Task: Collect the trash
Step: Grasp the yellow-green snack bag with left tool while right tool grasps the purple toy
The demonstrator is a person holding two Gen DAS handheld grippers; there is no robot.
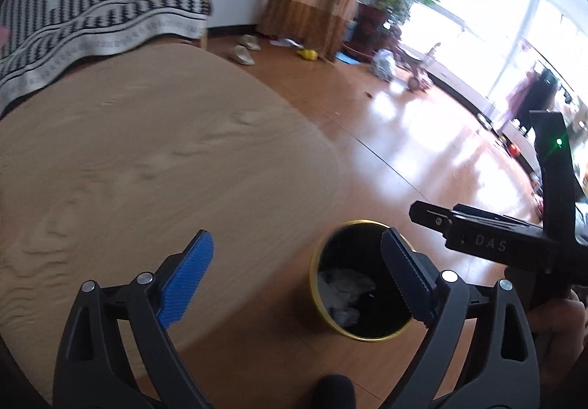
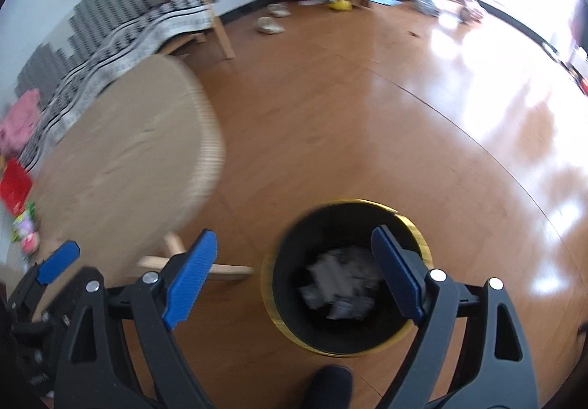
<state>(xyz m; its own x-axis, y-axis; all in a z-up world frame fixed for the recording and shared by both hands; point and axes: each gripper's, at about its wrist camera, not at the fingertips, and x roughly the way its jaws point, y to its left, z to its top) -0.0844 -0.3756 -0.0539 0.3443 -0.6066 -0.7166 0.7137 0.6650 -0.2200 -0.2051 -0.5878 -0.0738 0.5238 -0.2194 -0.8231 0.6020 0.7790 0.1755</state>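
- The left gripper [image 1: 296, 276] has its jaws spread wide and holds nothing; it hangs over the table's [image 1: 147, 159] near edge, with the bin [image 1: 330, 320] at about 4 o'clock of its centre.
- The right gripper [image 2: 294, 276] is also spread wide and empty; its right pad sits over the bin's [image 2: 283, 320] mouth, which suggests a drop position.
- The bin stands on the floor [image 2: 367, 122] just beside the table [image 2: 121, 159], likely so trash from the top travels only a short way.
- Crumpled grey trash [image 2: 338, 280] lies inside the bin; in the left view it shows as pale scraps [image 1: 345, 291] at the bottom.
- The tabletop looks bare in both views, so the collecting seems mostly done, as far as the blur allows.
- Loose items remain at 12 o'clock on the floor: slippers [image 1: 244, 49] and something yellow [image 1: 308, 54]; whether they count as trash I cannot tell.
- A sofa [image 1: 92, 23] with a patterned throw sits at 10 o'clock.
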